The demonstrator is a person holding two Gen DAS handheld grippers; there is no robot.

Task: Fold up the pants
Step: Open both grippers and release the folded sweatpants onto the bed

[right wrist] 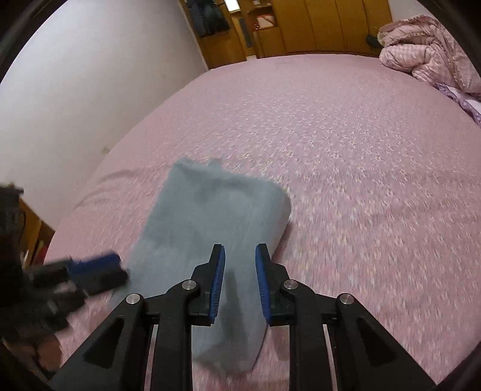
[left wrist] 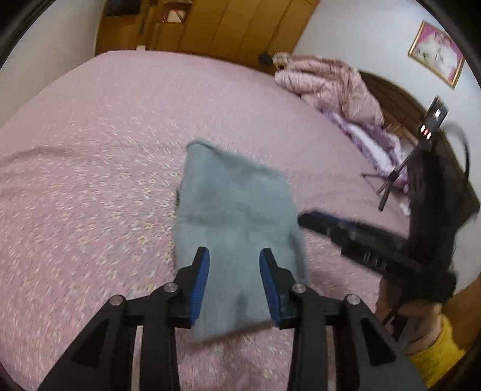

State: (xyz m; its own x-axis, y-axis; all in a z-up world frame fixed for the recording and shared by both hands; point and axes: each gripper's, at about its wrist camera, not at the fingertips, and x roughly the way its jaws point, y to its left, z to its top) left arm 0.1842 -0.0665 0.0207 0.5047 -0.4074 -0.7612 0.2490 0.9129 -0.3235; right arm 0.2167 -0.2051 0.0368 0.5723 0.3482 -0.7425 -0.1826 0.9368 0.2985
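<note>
The grey-blue pants (left wrist: 237,222) lie folded into a compact oblong on the pink bedspread (left wrist: 90,180). My left gripper (left wrist: 234,252) hovers open above their near end, nothing between its blue pads. In the right wrist view the same pants (right wrist: 210,216) stretch away from my right gripper (right wrist: 240,249), which is also open over the near end. Each gripper appears blurred in the other's view: the right gripper (left wrist: 312,221) at the pants' right edge, the left gripper (right wrist: 102,267) at their left edge.
A crumpled pink quilt (left wrist: 327,84) and a purple pillow (left wrist: 369,141) lie at the head of the bed by a dark wooden headboard (left wrist: 399,96). A hand in a yellow sleeve (left wrist: 433,352) holds the right gripper. Wooden wardrobes (right wrist: 315,27) stand beyond the bed.
</note>
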